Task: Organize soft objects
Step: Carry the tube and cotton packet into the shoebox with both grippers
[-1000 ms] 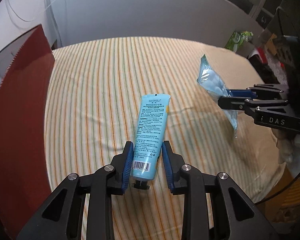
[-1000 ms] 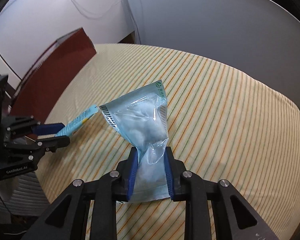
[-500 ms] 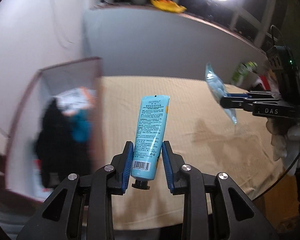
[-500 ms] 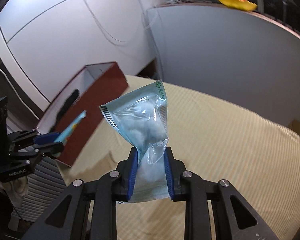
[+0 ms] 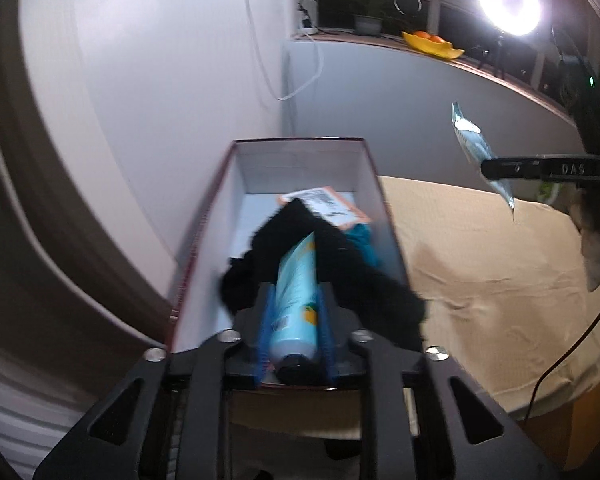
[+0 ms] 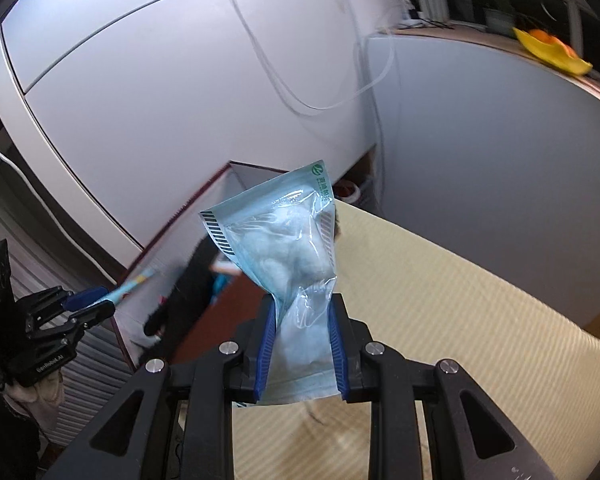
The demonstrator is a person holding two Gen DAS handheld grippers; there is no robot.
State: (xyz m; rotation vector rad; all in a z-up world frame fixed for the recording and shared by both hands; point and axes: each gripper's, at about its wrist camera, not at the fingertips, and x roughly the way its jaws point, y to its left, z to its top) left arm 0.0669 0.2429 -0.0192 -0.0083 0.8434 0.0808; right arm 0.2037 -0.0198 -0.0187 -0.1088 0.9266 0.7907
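Observation:
My left gripper (image 5: 295, 300) is shut on a light blue cream tube (image 5: 298, 296) and holds it above the near end of a long dark red box (image 5: 376, 184) with white inner walls. A black fuzzy cloth (image 5: 364, 280), a teal item (image 5: 362, 240) and an orange-edged packet (image 5: 324, 202) lie in the box. My right gripper (image 6: 302, 312) is shut on a clear pale blue plastic pouch (image 6: 288, 248) with white padding inside, held in the air over the bed. The pouch also shows in the left wrist view (image 5: 476, 148), and the tube in the right wrist view (image 6: 134, 284).
A bed with a striped cream sheet (image 5: 480, 264) lies right of the box. A white wall with a hanging cable (image 5: 300, 80) stands behind. A sill holds a yellow fruit dish (image 5: 432, 44), and a ring light (image 5: 508, 0) shines.
My left gripper has lifted the tube off the bed and swung left to above the box. My right gripper has lifted the pouch higher and turned toward the box.

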